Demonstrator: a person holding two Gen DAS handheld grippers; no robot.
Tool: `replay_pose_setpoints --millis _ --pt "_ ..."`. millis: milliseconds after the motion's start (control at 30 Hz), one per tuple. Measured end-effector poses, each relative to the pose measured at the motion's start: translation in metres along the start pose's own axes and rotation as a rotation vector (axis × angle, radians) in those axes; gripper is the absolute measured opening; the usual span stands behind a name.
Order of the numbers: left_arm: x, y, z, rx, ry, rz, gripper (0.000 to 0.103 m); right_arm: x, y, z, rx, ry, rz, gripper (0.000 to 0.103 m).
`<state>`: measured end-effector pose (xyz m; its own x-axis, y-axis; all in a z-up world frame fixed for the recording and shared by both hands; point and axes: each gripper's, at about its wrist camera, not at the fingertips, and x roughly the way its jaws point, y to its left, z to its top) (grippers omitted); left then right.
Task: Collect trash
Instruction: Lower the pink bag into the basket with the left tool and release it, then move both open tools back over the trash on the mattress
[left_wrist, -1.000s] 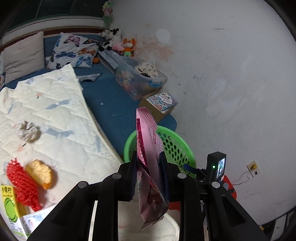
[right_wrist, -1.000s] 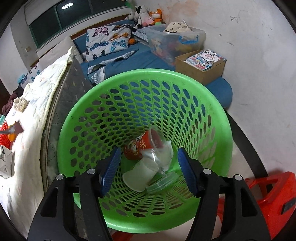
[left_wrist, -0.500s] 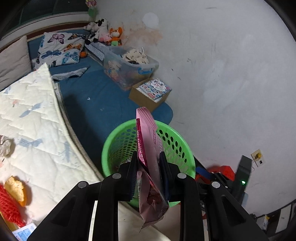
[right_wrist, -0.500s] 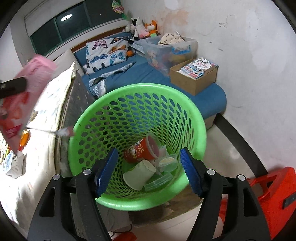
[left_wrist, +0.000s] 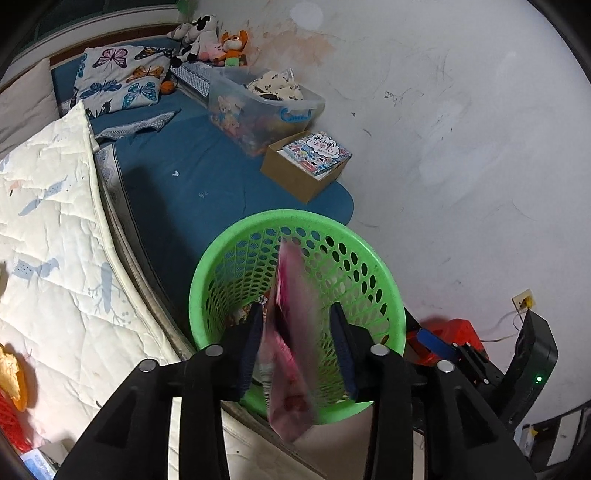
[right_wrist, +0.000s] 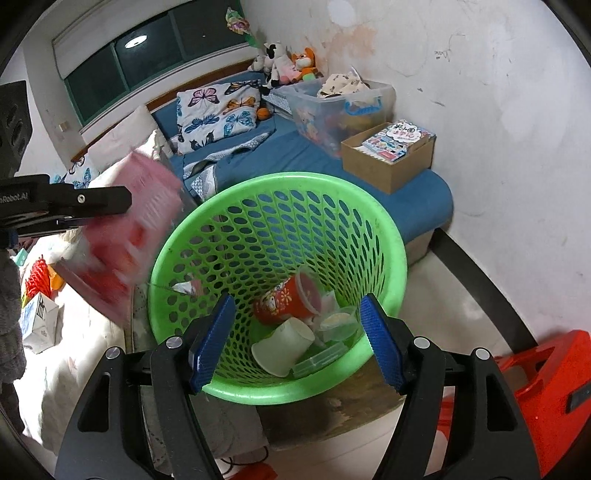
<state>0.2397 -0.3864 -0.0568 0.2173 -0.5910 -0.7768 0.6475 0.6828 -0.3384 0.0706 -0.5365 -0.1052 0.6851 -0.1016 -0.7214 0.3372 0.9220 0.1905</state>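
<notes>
A green mesh basket (left_wrist: 291, 215) (right_wrist: 280, 181) stands on the floor beside the mattress. Inside lie a red printed cup (right_wrist: 284, 302), a white paper cup (right_wrist: 284, 345) and clear plastic lids (right_wrist: 338, 325). My left gripper (left_wrist: 297, 332) hangs over the basket's near rim and its jaws are opening. A pink snack bag (left_wrist: 291, 387) (right_wrist: 129, 236) sits blurred between them, loose from the right pad. My right gripper (right_wrist: 295, 301) is open above the basket with nothing between its fingers.
A quilted mattress (left_wrist: 55, 258) lies to the left, with a red net bag (right_wrist: 35, 277), orange peel (left_wrist: 11, 376) and a small carton (right_wrist: 38, 321). Behind the basket are a cardboard box of books (left_wrist: 306, 166) and a clear storage bin (left_wrist: 258, 110). A red stool (right_wrist: 546, 373) stands at right.
My left gripper came down over the basket and its jaws parted; the pink bag, gripped before, now slips down blurred. My right gripper drew back a little from the basket.
</notes>
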Motion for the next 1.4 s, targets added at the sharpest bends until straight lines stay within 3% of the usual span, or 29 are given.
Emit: replay_pose_setpoints --millis 33,333,733,1033,1400 --pt "0.0 0.001 0.0 -0.008 -0.002 -0.007 0.049 0.0 0.0 0.0 0.001 -0.001 0.0 0.071" --pt "-0.025 0.001 -0.01 0.006 -0.047 0.003 0.048 -0.01 0.008 0.0 -0.007 -0.015 0.01 0.071" --pt "-0.104 0.023 -0.052 0.021 -0.165 0.065 0.048 -0.028 0.059 -0.002 -0.082 -0.031 0.081 0.075" --pt "-0.163 0.079 -0.091 -0.051 -0.237 0.172 0.049 -0.029 0.118 0.001 -0.169 -0.028 0.161 0.078" --pt "-0.221 0.182 -0.137 -0.249 -0.283 0.327 0.049 -0.018 0.192 0.002 -0.285 -0.003 0.255 0.078"
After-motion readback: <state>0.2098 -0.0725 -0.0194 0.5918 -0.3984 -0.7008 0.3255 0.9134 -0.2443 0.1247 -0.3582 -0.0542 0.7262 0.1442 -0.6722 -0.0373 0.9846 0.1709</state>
